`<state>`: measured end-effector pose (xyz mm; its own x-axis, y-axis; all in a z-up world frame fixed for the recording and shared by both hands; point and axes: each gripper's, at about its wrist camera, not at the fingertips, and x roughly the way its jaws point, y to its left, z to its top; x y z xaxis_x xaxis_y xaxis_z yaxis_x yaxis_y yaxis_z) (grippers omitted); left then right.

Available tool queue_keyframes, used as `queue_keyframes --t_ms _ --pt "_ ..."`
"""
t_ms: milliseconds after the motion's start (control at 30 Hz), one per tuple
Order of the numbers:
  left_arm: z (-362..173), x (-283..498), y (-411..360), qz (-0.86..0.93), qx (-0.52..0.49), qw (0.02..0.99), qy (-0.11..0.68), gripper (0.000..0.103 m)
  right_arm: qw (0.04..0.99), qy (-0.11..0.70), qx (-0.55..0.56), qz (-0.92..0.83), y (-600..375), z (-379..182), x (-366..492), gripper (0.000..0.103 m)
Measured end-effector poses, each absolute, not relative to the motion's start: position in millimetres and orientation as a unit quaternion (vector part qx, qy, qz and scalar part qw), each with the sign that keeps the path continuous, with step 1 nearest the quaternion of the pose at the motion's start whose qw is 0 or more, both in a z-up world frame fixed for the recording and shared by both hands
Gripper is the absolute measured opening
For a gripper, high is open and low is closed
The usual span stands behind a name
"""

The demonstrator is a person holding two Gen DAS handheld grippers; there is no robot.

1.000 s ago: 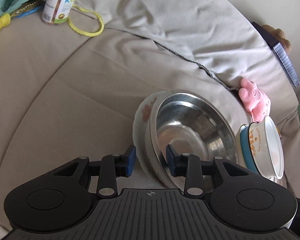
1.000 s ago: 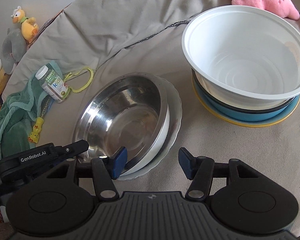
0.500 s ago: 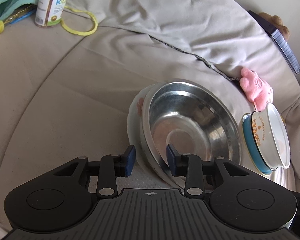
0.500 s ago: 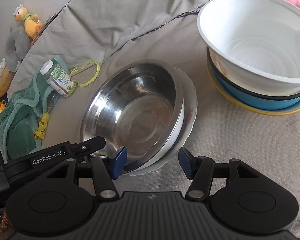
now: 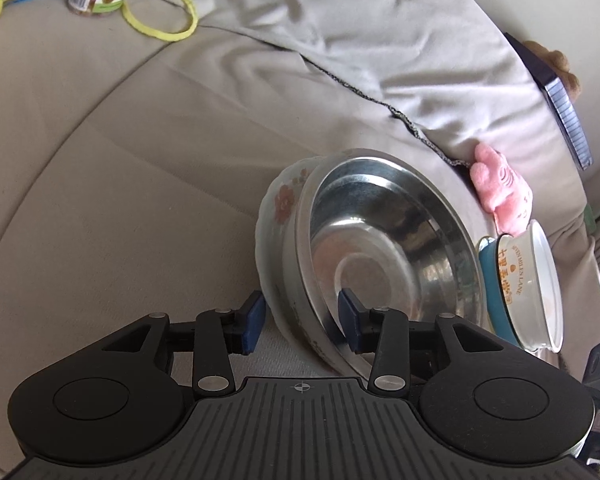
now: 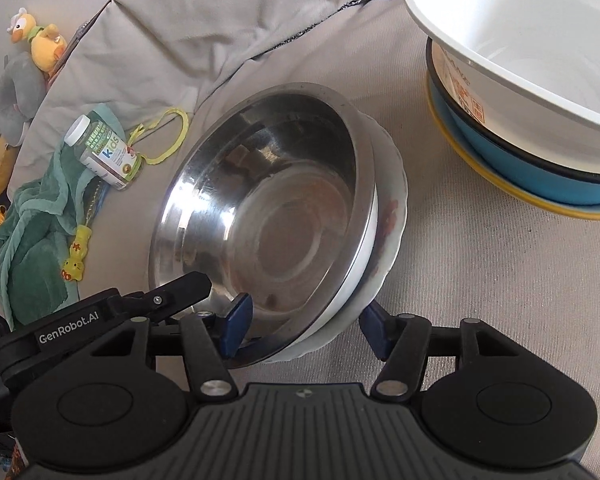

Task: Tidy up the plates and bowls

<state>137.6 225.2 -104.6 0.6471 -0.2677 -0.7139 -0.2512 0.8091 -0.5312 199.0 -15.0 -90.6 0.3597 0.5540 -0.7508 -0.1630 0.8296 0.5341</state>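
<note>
Steel bowl (image 5: 384,248) nested on floral plate (image 5: 282,204) on sofa (image 5: 120,184), tilted. Left gripper (image 5: 300,322) jaws just opened, straddling near rims, pads clear. Right gripper (image 6: 306,326) jaws open around opposite rims, likely to take stack toward white bowl (image 6: 520,40) pile.

left tongs (image 5: 302,322) just opening, straddling rims of steel bowl (image 5: 384,256) and floral plate (image 5: 278,216)
</note>
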Motion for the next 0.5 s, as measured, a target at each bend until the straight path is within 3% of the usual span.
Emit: queue_keyframes --t_ms 500 --pt "-104 169 232 0.006 -0.299 0.856 0.421 0.046 0.811 0.516 0.181 0.210 1 -88 229 0.058"
